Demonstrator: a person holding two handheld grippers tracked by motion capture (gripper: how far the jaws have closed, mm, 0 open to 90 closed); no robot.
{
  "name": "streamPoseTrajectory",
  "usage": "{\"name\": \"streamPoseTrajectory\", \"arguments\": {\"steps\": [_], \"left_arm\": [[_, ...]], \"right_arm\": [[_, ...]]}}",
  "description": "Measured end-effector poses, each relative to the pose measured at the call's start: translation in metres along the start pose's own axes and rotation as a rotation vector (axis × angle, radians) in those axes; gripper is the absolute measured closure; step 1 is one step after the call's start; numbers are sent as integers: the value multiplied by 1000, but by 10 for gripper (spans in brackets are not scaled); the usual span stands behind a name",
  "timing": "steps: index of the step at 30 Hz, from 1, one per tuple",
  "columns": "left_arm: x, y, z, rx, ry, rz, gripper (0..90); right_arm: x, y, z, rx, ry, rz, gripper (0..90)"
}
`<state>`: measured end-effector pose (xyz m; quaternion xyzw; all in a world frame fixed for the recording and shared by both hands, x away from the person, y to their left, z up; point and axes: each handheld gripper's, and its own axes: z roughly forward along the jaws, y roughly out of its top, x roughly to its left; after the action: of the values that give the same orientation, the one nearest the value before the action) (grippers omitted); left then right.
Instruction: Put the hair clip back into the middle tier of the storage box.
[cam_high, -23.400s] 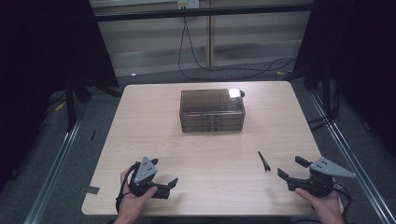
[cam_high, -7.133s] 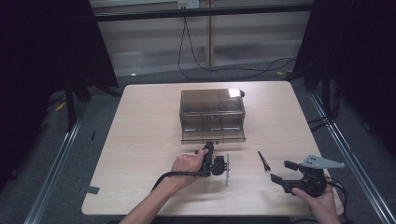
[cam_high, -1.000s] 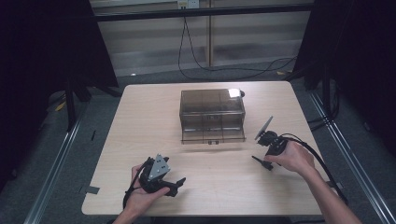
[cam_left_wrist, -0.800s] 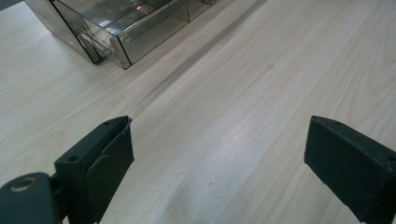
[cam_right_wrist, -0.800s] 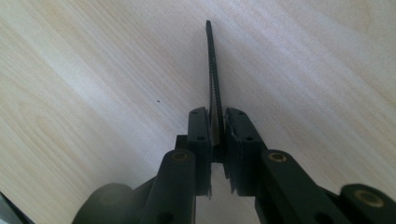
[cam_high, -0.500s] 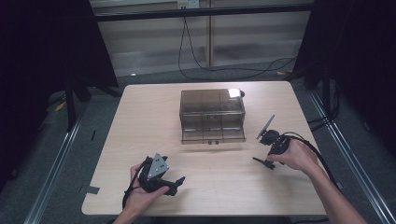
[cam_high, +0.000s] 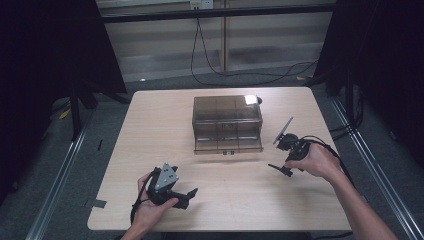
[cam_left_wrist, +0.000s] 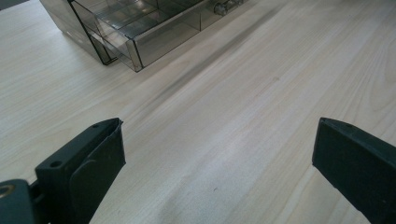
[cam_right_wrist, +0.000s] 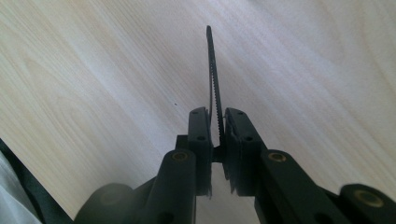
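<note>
The right gripper (cam_high: 281, 169) is clamped on a thin black toothed strip (cam_right_wrist: 214, 74), maybe a cable tie, which stands out straight beyond its jaws. It is held low above the table, just right of the smoky transparent plastic drawer box (cam_high: 227, 120), and I judge this is to bring the strip to the pulled-out bottom drawer (cam_high: 228, 145), which stands open toward the person. The left gripper (cam_high: 186, 196) rests near the front edge with its jaws wide apart and nothing between them; probably it only waits there, out of the way. In the left gripper view the open drawer (cam_left_wrist: 154, 35) shows divided compartments. The surface is a pale wooden table (cam_high: 165, 115) with rounded corners, its grain clearly visible. Around it are dark curtains, a grey floor, and a black cable (cam_high: 235, 72) lying behind the table.
</note>
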<state>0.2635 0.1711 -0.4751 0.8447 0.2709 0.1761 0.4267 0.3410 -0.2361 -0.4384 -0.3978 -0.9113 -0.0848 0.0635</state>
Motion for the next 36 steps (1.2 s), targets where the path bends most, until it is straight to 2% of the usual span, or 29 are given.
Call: {"name": "streamPoseTrajectory", "arguments": {"steps": [4,10,22,24,30,36], "left_arm": [[-3,-1,2,18,34,43,50],[-1,0,1,8,33,13,44],[0,0,-2,-15,19,-8,31],[0,0,-2,-31,14,-28,29],[1,0,-2,-15,11,-13,30],[0,0,-2,-16,6,-17,31]], "right_arm": [[0,2,-5,-6,0,-19,816],[1,5,-12,-24,4,-40,816],[3,16,-25,-43,10,-74,816],[3,18,-27,-50,14,-80,816],[7,26,-35,-56,7,-100,816],[8,33,-35,-48,4,-113,816]]}}
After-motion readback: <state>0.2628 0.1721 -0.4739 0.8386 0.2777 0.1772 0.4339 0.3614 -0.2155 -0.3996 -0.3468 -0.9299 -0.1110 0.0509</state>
